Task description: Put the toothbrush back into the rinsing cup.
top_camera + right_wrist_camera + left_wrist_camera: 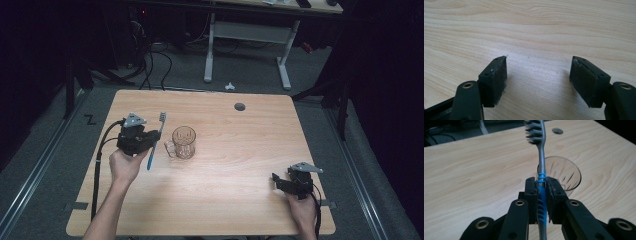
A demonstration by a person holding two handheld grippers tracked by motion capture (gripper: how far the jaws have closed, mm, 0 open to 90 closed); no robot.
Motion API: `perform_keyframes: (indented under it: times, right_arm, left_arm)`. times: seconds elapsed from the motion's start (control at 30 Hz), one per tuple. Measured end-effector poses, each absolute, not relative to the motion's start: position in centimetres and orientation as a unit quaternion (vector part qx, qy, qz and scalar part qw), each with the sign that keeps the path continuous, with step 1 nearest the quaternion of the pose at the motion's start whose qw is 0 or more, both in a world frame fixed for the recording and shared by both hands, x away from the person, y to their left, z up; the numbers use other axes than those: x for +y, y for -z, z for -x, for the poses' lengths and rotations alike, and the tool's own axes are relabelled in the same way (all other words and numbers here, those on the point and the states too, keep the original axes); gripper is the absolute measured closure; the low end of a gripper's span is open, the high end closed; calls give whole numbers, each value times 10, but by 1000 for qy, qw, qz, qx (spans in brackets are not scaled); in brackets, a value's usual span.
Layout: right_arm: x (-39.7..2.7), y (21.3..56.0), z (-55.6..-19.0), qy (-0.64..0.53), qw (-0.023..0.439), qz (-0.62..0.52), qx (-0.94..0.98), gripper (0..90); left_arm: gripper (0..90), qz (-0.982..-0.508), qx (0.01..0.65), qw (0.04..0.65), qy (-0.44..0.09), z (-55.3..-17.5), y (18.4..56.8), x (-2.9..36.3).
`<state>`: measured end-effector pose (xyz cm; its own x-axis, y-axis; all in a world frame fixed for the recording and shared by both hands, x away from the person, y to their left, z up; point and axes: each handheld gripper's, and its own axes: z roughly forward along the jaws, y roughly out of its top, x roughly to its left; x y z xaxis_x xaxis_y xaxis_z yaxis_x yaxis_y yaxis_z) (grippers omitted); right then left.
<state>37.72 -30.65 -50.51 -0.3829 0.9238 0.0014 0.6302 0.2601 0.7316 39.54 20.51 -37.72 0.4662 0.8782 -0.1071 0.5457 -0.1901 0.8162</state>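
A light wooden table (pixel 225 195) with rounded corners fills the middle of the high view, its grain running left to right. A round dark hole (pixel 240 106) sits in the top near the far edge, right of centre. A clear glass mug (pixel 183 142) stands upright directly on the wood, left of centre, its handle toward the left of the frame. The table itself stands on a grey floor (pixel 45 165), with a metal rail along each side.
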Motion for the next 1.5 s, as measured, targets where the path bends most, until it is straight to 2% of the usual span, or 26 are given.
perform_keyframes:
  times: [1.0, 1.5]
  right_arm:
    - [-307, 505, -377, -334, 220, -510, 761, 304]
    - [-307, 505, -377, -335, 219, -510, 761, 304]
  left_arm:
    - [804, -714, 466, 463, -242, -438, 363, 177]
    - [804, -713, 465, 460, -250, -457, 369, 167]
